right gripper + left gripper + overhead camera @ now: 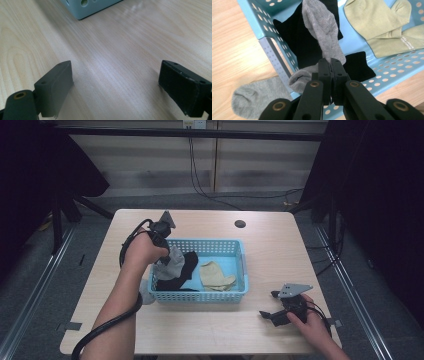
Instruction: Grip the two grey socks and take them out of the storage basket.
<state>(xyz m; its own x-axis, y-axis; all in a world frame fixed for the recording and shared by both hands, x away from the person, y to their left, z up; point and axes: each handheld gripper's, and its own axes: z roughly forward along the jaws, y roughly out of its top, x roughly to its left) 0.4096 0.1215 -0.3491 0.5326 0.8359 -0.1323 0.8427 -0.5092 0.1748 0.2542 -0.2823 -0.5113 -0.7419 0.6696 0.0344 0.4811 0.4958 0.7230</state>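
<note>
Keep the left hand-held gripper (331,65) clamped tight on the grey sock (322,32) over the blue basket's (240,251) 9 o'clock wall, carry it fully inside before letting go, leave the right hand-held gripper (274,306) wide open, empty, at 4 o'clock on the surface (210,325).

Your left forearm (117,305) reaches forward, its hand (142,251) wrapped round the left tool (331,65), whose jaws are pressed together, pinching grey cloth. Your right hand (311,322) rests low at the near right of the surface (270,250), holding the right tool (267,312) with jaws spread wide apart; they seem to hover just above it, though contact is hard to judge.
</note>
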